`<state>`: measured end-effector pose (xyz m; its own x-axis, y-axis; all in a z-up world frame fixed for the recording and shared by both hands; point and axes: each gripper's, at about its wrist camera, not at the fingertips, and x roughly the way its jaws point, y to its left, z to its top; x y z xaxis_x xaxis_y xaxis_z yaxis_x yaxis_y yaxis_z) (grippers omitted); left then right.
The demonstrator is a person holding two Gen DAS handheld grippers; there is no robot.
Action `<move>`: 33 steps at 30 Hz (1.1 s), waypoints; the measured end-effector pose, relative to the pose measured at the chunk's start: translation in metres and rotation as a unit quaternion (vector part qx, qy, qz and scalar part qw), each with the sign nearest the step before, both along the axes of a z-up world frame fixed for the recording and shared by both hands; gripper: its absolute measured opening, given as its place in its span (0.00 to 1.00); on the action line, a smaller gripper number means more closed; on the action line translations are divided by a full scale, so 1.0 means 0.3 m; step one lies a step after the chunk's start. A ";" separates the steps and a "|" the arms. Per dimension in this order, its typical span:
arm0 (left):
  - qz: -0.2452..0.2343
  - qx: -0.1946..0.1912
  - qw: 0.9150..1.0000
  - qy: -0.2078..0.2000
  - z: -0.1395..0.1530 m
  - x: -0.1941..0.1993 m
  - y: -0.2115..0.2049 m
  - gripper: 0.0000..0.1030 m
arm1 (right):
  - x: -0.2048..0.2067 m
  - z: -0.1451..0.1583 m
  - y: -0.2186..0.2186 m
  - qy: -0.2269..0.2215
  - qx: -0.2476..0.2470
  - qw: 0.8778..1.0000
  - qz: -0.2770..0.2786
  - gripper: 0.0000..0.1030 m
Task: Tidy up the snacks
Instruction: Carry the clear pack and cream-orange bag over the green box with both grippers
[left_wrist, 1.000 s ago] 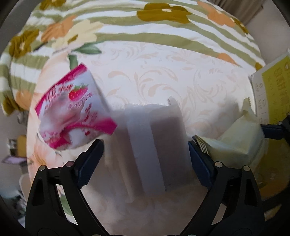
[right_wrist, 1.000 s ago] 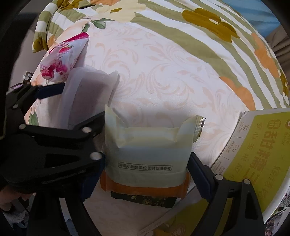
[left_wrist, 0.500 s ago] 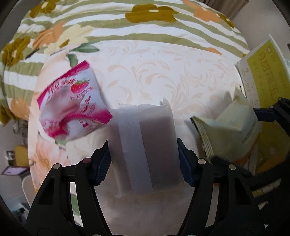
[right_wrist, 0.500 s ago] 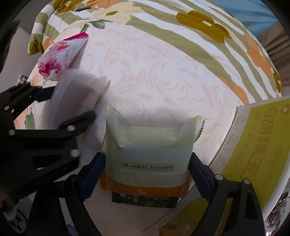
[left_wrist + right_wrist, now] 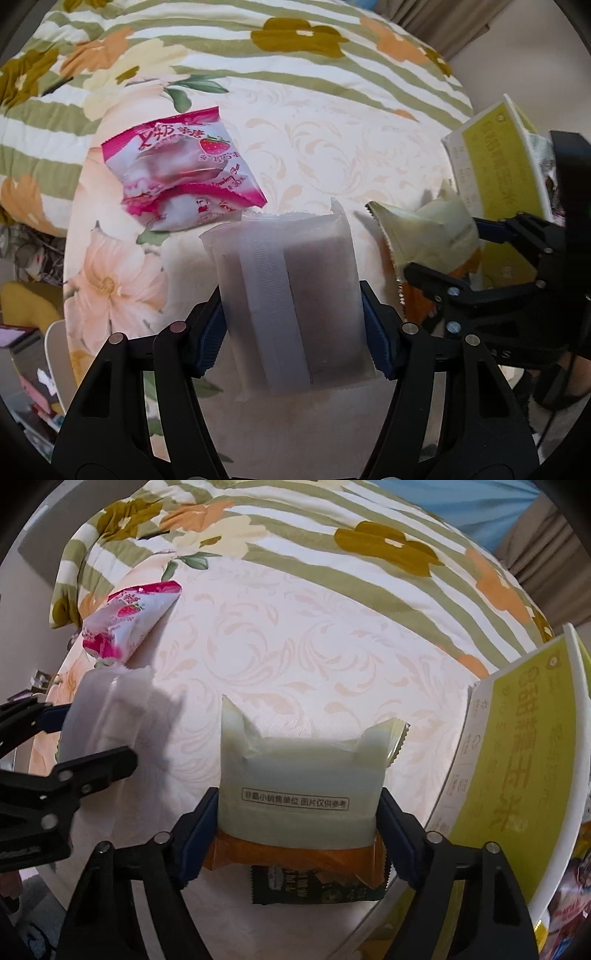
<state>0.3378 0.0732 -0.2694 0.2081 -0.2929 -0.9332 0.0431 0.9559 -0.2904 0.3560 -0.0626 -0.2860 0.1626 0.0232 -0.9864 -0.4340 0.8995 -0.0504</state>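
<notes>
Two tongs pinching snacks: left tongs [image 5: 291,325] on frosted packet [image 5: 291,295], right tongs [image 5: 299,827], just closing, on pale green packet [image 5: 299,779].

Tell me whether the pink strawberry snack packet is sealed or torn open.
Sealed, as far as visible: the pink strawberry packet lies puffed on the bedspread, both crimped ends intact and nothing spilled.

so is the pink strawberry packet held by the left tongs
No, the left tongs are shut on the frosted white packet, while the pink strawberry packet lies loose on the bedspread.
</notes>
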 end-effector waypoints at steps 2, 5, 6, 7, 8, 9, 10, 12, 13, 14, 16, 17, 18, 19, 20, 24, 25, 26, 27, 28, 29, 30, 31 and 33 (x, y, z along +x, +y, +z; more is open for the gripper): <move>-0.005 -0.004 1.000 -0.005 0.024 -0.019 0.011 0.60 | -0.013 0.007 0.004 -0.002 0.005 1.000 -0.011 0.73; -0.011 -0.008 1.000 -0.014 0.062 -0.041 0.028 0.60 | -0.028 0.030 0.003 -0.016 0.022 0.999 -0.029 0.72; -0.014 -0.011 1.000 -0.020 0.082 -0.053 0.035 0.60 | -0.040 0.049 0.005 -0.024 0.028 0.999 -0.035 0.72; -0.016 -0.013 1.000 -0.024 0.094 -0.062 0.043 0.60 | -0.050 0.069 0.005 -0.032 0.034 0.998 -0.040 0.72; -0.019 -0.014 0.999 -0.028 0.110 -0.069 0.047 0.60 | -0.050 0.080 -0.001 -0.037 0.039 0.998 -0.044 0.72; -0.022 -0.016 0.999 -0.034 0.133 -0.079 0.051 0.60 | -0.061 0.103 -0.002 -0.045 0.046 0.997 -0.051 0.72; -0.026 -0.018 0.999 -0.038 0.150 -0.084 0.055 0.60 | -0.076 0.136 -0.003 -0.055 0.055 0.995 -0.059 0.72; -0.034 -0.023 0.998 -0.050 0.193 -0.098 0.059 0.60 | -0.091 0.185 -0.008 -0.070 0.066 0.993 -0.072 0.72; -0.038 -0.025 0.997 -0.055 0.211 -0.101 0.059 0.60 | -0.106 0.219 -0.011 -0.081 0.073 0.991 -0.081 0.72; -0.043 -0.027 0.997 -0.062 0.234 -0.106 0.057 0.60 | -0.123 0.257 -0.013 -0.092 0.079 0.988 -0.091 0.72; -0.056 -0.037 0.995 -0.078 0.291 -0.114 0.049 0.60 | -0.157 0.322 -0.027 -0.113 0.090 0.983 -0.109 0.72; -0.064 -0.040 0.993 -0.086 0.319 -0.117 0.041 0.60 | -0.184 0.362 -0.036 -0.126 0.095 0.980 -0.121 0.72; -0.070 -0.043 0.992 -0.092 0.343 -0.119 0.030 0.60 | -0.197 0.395 -0.046 -0.135 0.099 0.977 -0.130 0.72; -0.077 -0.045 0.991 -0.100 0.370 -0.119 0.018 0.60 | -0.210 0.425 -0.061 -0.144 0.103 0.974 -0.142 0.72; -0.086 -0.048 0.989 -0.110 0.404 -0.121 -0.001 0.60 | -0.228 0.459 -0.081 -0.156 0.107 0.970 -0.154 0.72; -0.108 -0.057 0.982 -0.141 0.511 -0.133 -0.102 0.60 | -0.300 0.558 -0.174 -0.192 0.116 0.956 -0.191 0.72; -0.110 -0.060 0.981 -0.147 0.528 -0.139 -0.131 0.60 | -0.325 0.583 -0.212 -0.202 0.115 0.952 -0.200 0.72; -0.115 -0.063 0.979 -0.153 0.550 -0.146 -0.170 0.60 | -0.341 0.599 -0.237 -0.207 0.115 0.949 -0.206 0.72; -0.120 -0.065 0.978 -0.158 0.567 -0.154 -0.208 0.60 | -0.359 0.614 -0.272 -0.213 0.114 0.947 -0.212 0.72; -0.122 -0.066 0.977 -0.163 0.581 -0.163 -0.241 0.60 | -0.383 0.630 -0.316 -0.219 0.111 0.944 -0.219 0.72; -0.123 -0.068 0.976 -0.167 0.593 -0.172 -0.270 0.60 | -0.400 0.637 -0.342 -0.223 0.108 0.943 -0.223 0.72; -0.125 -0.070 0.975 -0.173 0.605 -0.183 -0.320 0.60 | -0.420 0.647 -0.382 -0.228 0.105 0.941 -0.227 0.72; -0.125 -0.071 0.974 -0.174 0.610 -0.188 -0.353 0.60 | -0.441 0.654 -0.431 -0.233 0.103 0.939 -0.233 0.72; -0.125 -0.079 0.974 -0.174 0.620 -0.205 -0.445 0.60 | -0.473 0.662 -0.513 -0.235 0.104 0.935 -0.244 0.72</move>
